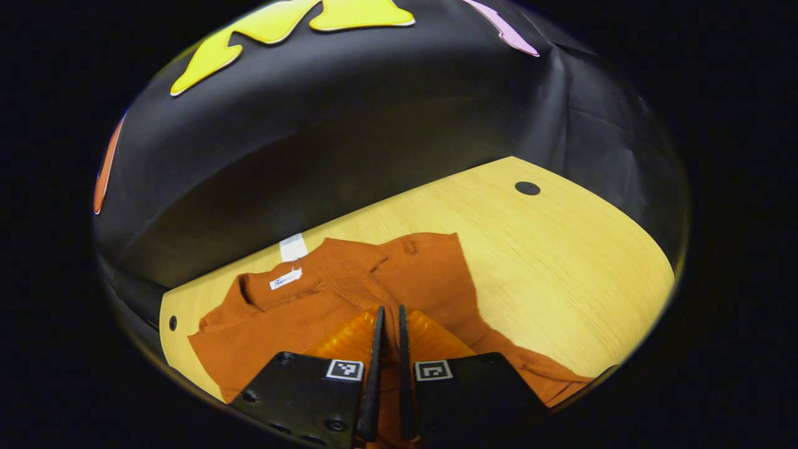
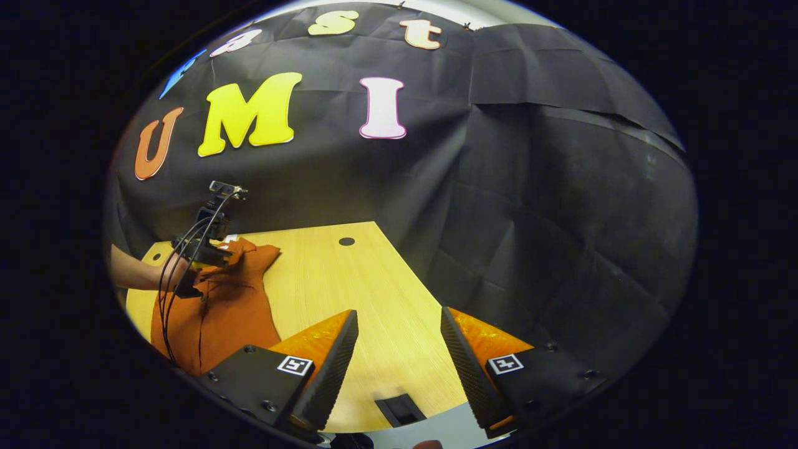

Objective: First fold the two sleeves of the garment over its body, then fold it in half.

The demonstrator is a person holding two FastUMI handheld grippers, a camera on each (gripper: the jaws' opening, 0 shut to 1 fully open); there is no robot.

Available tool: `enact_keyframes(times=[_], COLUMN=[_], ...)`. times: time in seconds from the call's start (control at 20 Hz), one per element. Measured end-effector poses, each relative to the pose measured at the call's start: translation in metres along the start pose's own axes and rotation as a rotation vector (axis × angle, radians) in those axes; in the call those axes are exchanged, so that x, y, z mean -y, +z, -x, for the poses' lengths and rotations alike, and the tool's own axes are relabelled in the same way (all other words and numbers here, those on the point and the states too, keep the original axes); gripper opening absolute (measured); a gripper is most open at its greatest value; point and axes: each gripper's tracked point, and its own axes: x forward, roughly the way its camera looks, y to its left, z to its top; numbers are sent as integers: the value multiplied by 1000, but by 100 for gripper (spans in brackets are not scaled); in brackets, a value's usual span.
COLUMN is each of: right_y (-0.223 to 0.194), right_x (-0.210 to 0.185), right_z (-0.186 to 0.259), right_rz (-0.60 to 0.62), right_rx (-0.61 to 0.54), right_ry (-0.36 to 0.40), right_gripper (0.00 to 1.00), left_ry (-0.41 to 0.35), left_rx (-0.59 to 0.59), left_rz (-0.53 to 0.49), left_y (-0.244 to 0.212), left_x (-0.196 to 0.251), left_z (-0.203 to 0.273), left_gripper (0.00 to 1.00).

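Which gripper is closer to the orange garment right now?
Left. The left gripper is shut on the garment. The right gripper hangs open over bare table, off to the garment's side.

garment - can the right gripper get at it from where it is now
Probably yes. The right gripper is open over bare table, with the garment off to its left and nothing between them. The left gripper already works its far part, so the near edge looks freest.
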Motion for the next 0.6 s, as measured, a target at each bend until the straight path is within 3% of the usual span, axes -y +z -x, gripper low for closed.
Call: enact_keyframes(times=[0.2,0.4,0.6], right_y=[2,7,20], right_x=[-14,-36,-74], right_z=[-3,-11,-23], right_rz=[15,25,37], right_rx=[12,30,62], right_ry=[35,91,174], right_gripper=[86,86,87], left_ry=[-67,-57,-9], left_rx=[-14,30,117], left_rz=[-19,19,92], left_y=[-5,-2,7], left_x=[30,31,7], left_z=[5,32,77], left_gripper=[44,96,99])
